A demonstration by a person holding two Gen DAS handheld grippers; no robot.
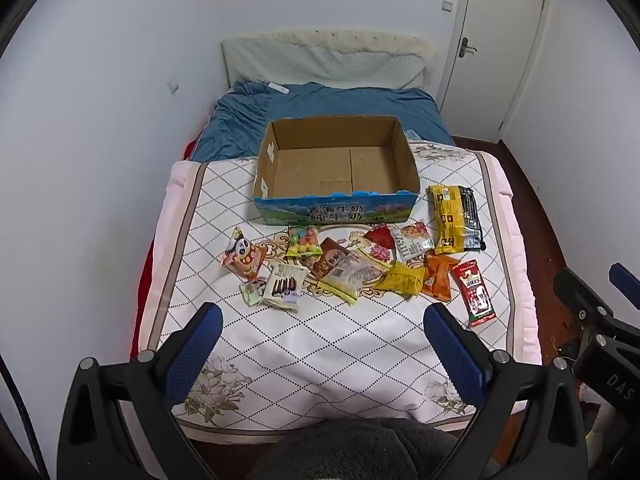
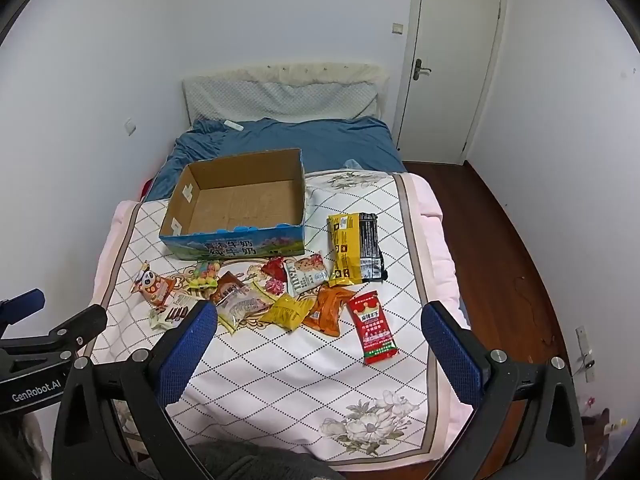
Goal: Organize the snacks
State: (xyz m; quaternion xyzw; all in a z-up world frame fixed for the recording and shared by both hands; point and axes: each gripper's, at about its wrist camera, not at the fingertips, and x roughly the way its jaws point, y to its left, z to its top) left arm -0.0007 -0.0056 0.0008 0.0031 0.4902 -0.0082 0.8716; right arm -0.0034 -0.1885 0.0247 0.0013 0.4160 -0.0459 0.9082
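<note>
Snack packets (image 1: 352,268) scattered on the bed quilt (image 1: 320,344), just before the empty cardboard box (image 1: 336,160). Both left claw (image 1: 322,344) and right claw (image 2: 320,340) spread wide, holding nothing. Best to start with the isolated red packet (image 2: 372,328), pinching its narrow sides, then into the box.

Box front (image 1: 336,211): 青海牛奶 纯牛奶
Left gripper body (image 2: 35,390): GenRobot.AI
Right gripper body (image 1: 618,385): DAS, cut off
Red packet (image 2: 372,328): 麻辣王子

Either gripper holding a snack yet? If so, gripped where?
Nothing held. The left gripper and right gripper both stand open above the quilted bed cover, short of the scattered snack packets.
</note>
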